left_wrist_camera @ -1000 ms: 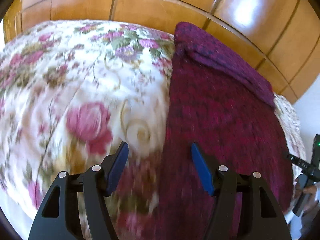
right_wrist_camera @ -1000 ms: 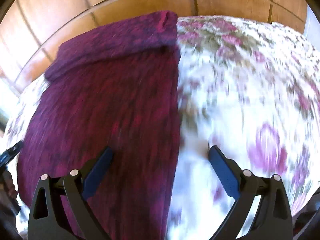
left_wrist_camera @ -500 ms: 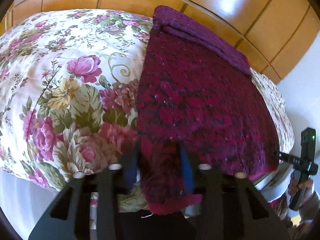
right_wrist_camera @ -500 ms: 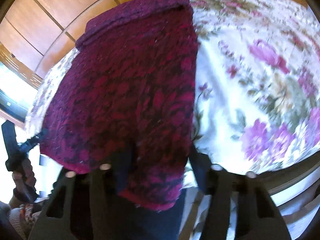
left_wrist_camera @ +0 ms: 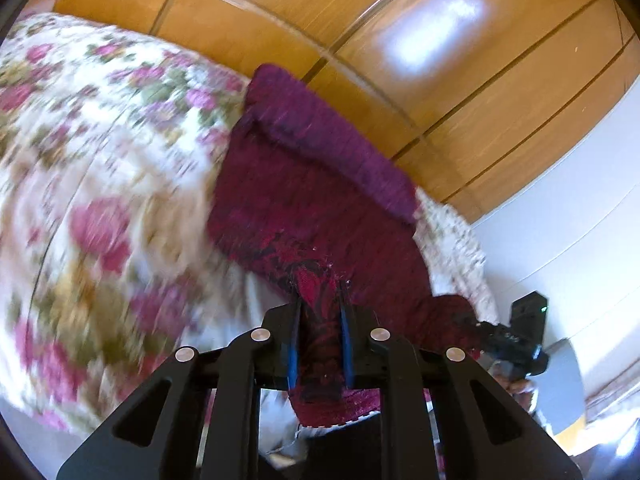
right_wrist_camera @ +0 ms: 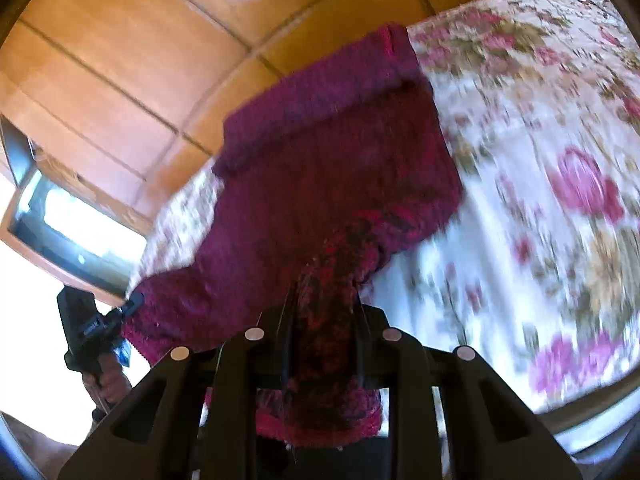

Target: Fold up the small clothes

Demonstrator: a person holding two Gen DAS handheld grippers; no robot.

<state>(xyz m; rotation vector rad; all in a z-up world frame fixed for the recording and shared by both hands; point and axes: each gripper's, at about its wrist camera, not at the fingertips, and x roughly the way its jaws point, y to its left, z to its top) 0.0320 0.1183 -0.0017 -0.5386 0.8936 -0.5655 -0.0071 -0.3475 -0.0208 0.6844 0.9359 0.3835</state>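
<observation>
A dark red knitted garment lies on a floral bedspread, its far end folded over in a purple band. My left gripper has its jaws closing on the near left corner of the hem, with the cloth bunched between the blue pads. My right gripper is closing on the near right corner in the same way. Both corners are raised off the bed, and the hem sags between them. Each gripper also shows at the edge of the other's view: the right gripper, the left gripper.
Glossy wooden wardrobe panels stand right behind the bed. A white wall is to the right, and a wood-framed bright opening to the left. A hand holds the left gripper. Both views are blurred by motion.
Both grippers stood open over the garment's near end, then closed on its hem corners. They have since risen and tilted up, lifting the near edge off the bedspread.
</observation>
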